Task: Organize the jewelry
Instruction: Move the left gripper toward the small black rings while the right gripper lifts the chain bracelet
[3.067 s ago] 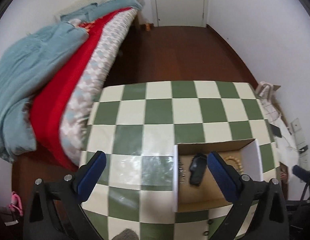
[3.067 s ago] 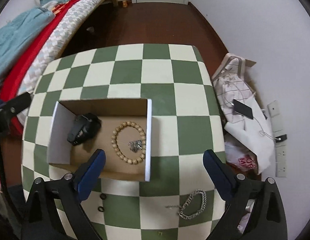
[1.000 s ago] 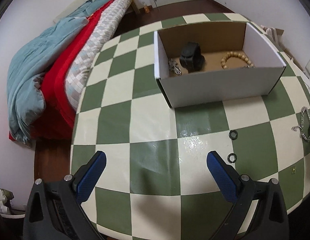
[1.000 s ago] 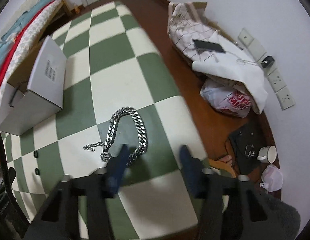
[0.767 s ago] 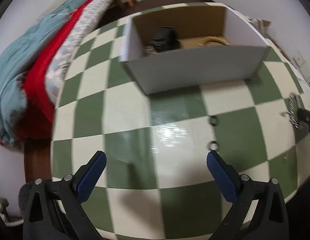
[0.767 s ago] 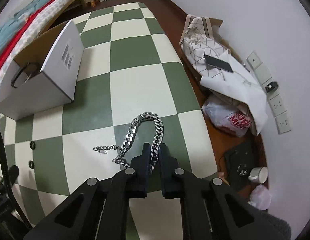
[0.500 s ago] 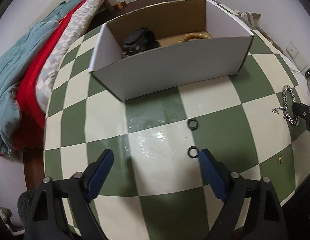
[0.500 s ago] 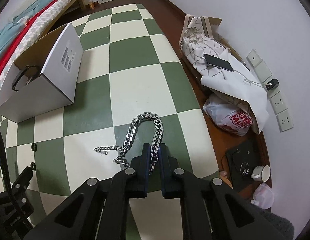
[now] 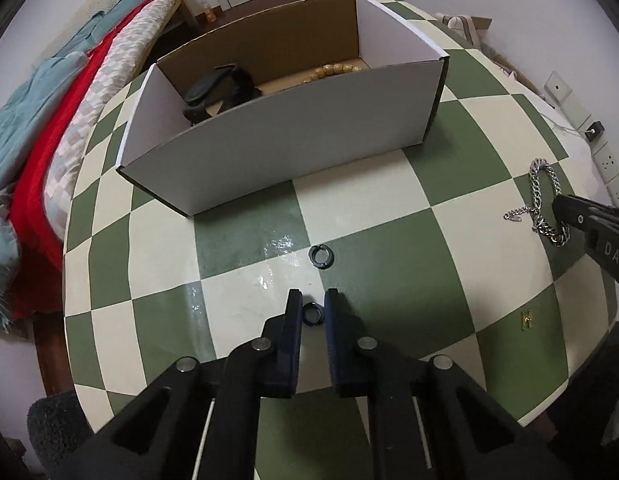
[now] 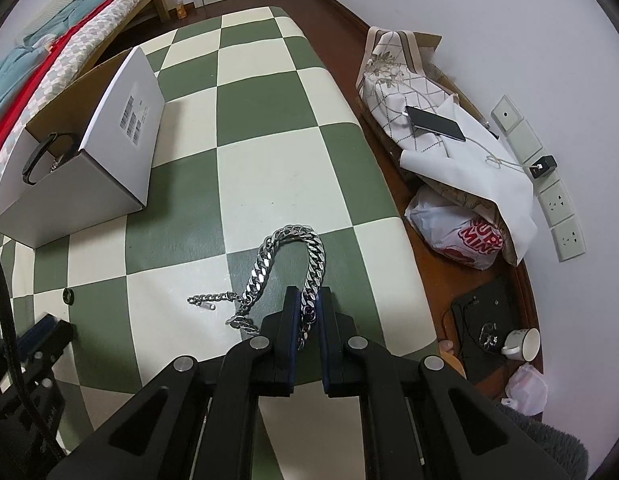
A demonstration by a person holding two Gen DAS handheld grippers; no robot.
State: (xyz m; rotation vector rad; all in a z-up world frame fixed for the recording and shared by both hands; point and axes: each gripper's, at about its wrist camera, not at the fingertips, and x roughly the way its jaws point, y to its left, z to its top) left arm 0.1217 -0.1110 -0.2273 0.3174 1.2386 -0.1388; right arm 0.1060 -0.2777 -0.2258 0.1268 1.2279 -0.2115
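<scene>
Pick-up step in hand, judging by both grips, with lift and carry to follow.

Far left on the checkered desk (image 9: 245, 240): white cardboard box (image 9: 285, 140), open-topped, holding a black watch (image 9: 217, 88) and a beaded bracelet (image 9: 333, 70). Just in front of it: one loose black ring (image 9: 322, 256), untouched.

Nearer centre: left tongs (image 9: 312, 307) nearly pressed together, pinching a second small black ring (image 9: 312, 314) flat against the desk.

Further right: right tongs (image 10: 307, 300) pressed together on one side of the silver chain bracelet (image 10: 285, 268), loop and clasp tail trailing on the desk, near its edge.

Next, probably: straight lift of both, firm grip kept on the tiny ring, enough height for the dangling chain to pass the box wall, then release over the open top.
</scene>
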